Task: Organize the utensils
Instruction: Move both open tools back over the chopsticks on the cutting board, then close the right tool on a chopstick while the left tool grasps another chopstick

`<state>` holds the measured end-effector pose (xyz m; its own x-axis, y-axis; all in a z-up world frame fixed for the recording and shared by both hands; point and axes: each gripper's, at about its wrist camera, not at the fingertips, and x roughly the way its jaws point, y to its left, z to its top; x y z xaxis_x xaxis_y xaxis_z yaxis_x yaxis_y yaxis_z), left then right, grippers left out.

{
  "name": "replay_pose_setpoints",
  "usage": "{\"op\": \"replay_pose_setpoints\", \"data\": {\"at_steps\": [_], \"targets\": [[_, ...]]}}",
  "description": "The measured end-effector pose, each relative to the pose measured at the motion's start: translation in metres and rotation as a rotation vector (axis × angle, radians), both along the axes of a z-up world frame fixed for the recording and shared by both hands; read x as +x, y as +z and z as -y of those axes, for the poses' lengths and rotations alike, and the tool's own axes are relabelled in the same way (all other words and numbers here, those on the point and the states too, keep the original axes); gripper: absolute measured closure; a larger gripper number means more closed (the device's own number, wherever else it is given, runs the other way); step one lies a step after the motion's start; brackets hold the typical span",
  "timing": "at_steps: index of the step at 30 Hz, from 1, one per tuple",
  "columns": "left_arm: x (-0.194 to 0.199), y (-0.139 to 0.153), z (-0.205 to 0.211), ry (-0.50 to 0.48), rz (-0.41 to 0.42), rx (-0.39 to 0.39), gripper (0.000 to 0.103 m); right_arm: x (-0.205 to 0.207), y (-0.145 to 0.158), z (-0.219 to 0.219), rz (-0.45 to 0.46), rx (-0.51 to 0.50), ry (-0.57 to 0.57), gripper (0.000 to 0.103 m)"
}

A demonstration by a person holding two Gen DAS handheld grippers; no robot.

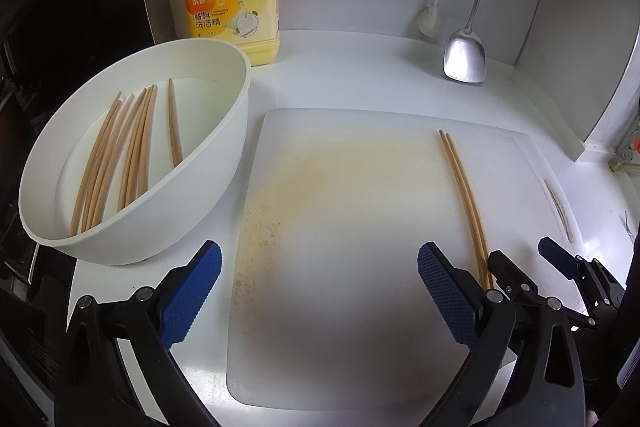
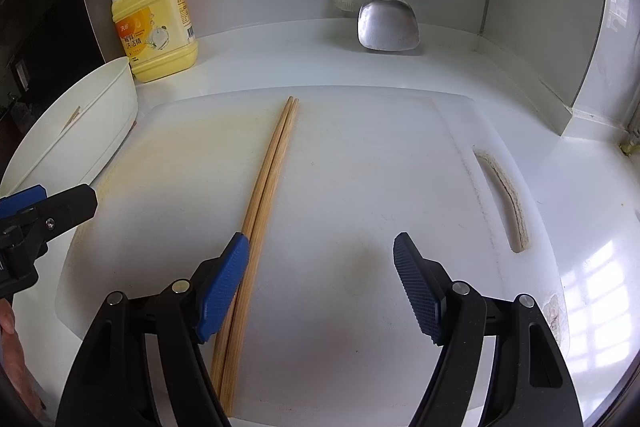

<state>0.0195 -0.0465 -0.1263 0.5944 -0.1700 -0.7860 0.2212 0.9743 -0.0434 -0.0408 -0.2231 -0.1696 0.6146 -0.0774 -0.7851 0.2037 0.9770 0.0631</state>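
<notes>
Trouble is looming nearest the lens: the right claw is gaping wide and empty, its left pad touching or overhanging the chopstick pair at seven o'clock, so closing from here could be rolling the sticks apart. The left claw is likewise hanging open, holding nothing. More chopsticks are lying in the white basin at ten o'clock on the counter.
</notes>
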Motion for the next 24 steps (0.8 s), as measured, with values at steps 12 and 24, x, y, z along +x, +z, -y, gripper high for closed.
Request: {"op": "replay_pose_setpoints", "data": {"at_steps": [12, 24], "targets": [[0.000, -0.004, -0.001, 0.007, -0.003, -0.002, 0.006, 0.005, -0.001, -0.006, 0.002, -0.051, 0.039, 0.032], [0.002, -0.011, 0.008, 0.007, -0.013, -0.023, 0.006, 0.008, 0.000, -0.015, 0.022, -0.041, 0.125, 0.091]]}}
